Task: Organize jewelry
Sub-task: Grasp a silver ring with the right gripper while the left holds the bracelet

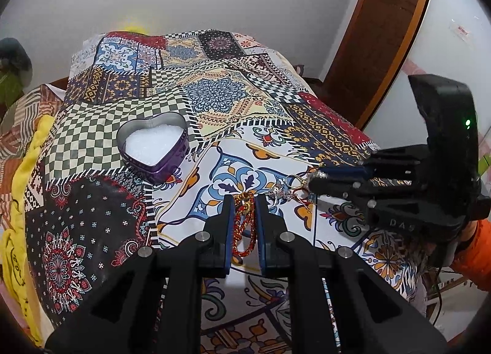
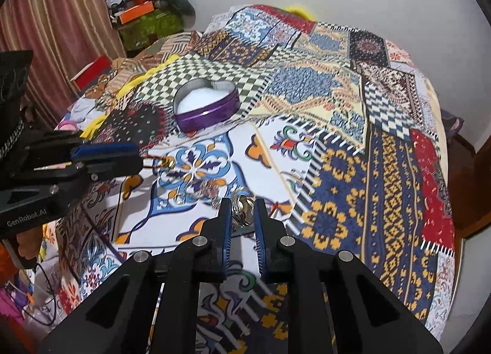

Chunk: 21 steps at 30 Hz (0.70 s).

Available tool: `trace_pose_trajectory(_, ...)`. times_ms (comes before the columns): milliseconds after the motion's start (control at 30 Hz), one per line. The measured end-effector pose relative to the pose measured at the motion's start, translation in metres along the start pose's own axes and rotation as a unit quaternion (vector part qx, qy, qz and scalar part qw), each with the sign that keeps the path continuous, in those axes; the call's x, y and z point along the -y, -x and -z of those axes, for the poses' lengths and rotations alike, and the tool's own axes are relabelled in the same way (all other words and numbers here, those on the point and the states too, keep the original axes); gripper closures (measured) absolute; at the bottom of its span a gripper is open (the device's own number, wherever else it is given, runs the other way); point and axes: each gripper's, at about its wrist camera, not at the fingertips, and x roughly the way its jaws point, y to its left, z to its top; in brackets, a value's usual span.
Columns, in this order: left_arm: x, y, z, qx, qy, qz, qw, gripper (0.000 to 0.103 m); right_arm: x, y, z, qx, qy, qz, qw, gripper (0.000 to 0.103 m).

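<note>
A heart-shaped purple tin (image 1: 153, 147) with white lining sits open on the patterned cloth; it also shows in the right wrist view (image 2: 206, 106). My left gripper (image 1: 243, 200) has its jaws closed around a red and gold braided bracelet (image 1: 244, 225) that lies on the cloth. My right gripper (image 2: 242, 205) has its jaws closed on silver and gold rings (image 2: 241, 211). In the left wrist view the right gripper (image 1: 313, 179) comes in from the right, with small silver and gold jewelry (image 1: 288, 190) at its tip. The left gripper (image 2: 139, 157) shows at the left of the right wrist view.
A patchwork cloth (image 1: 221, 99) covers the bed. A wooden door (image 1: 377, 32) stands at the right. Boxes and clutter (image 2: 144, 13) lie by the curtain (image 2: 52, 19) at the far left. A yellow cloth (image 1: 18, 200) lies along the bed's left side.
</note>
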Motion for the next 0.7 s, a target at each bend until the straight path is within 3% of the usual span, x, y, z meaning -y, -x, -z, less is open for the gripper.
trace_pose_trajectory(700, 0.003, -0.004, 0.003, -0.011, -0.002, -0.002, 0.9999, 0.091, 0.003, 0.003, 0.016, -0.014, -0.006, 0.008, 1.000, 0.090)
